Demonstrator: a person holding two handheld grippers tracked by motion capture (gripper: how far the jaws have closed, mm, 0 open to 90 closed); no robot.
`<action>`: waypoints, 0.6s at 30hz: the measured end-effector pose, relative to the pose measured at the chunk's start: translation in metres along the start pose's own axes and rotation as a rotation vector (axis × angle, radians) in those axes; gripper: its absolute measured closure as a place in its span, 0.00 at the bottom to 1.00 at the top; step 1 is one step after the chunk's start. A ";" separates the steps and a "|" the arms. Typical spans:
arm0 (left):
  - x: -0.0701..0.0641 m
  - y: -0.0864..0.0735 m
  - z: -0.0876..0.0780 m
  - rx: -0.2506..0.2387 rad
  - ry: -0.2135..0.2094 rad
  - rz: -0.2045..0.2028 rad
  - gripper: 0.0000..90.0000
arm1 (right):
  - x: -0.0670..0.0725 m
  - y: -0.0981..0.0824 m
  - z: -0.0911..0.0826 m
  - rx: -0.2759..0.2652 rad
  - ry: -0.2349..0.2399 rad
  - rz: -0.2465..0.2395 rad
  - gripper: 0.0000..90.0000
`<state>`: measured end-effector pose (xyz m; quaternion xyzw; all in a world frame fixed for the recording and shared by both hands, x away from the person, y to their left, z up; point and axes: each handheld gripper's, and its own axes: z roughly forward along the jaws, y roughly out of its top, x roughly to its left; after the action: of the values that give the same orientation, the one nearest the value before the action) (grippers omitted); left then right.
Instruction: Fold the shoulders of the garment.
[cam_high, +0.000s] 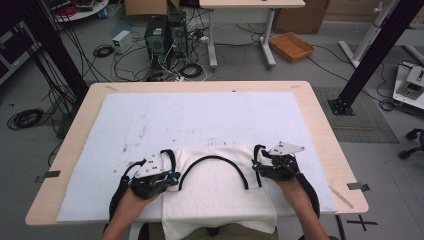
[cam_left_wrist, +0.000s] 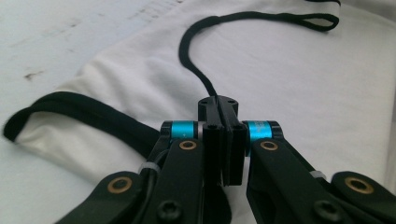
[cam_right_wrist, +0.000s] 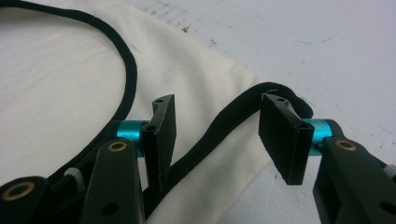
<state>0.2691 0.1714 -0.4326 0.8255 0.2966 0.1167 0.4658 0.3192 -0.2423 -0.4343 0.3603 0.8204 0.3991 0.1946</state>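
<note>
**Uneven grip on the tank top**

We see the white tank top (cam_high: 215, 185) lying at the near edge of the table (cam_high: 320, 120), hem hanging over it. Our left gripper (cam_left_wrist: 218, 105) is clamped tight on the black neckline trim (cam_left_wrist: 196, 70); our right gripper (cam_right_wrist: 215, 135) stands half open astride the armhole trim (cam_right_wrist: 233, 116), pads off it. Lifting now could drag the top askew, we judge. The high view hides that gap; the right gripper view shows it.
</note>
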 end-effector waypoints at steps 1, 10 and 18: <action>0.000 -0.002 -0.001 -0.002 -0.010 -0.010 0.98 | 0.000 0.000 0.000 0.000 0.002 0.001 0.52; 0.007 -0.003 -0.002 -0.158 0.013 -0.092 0.54 | 0.002 0.001 -0.001 -0.008 0.010 -0.002 0.54; 0.028 -0.001 -0.012 -0.385 0.091 -0.148 0.29 | 0.014 -0.003 0.013 0.130 0.189 -0.083 0.83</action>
<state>0.2853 0.1966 -0.4292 0.6912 0.3496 0.1737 0.6082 0.3165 -0.2259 -0.4449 0.2986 0.8735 0.3688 0.1088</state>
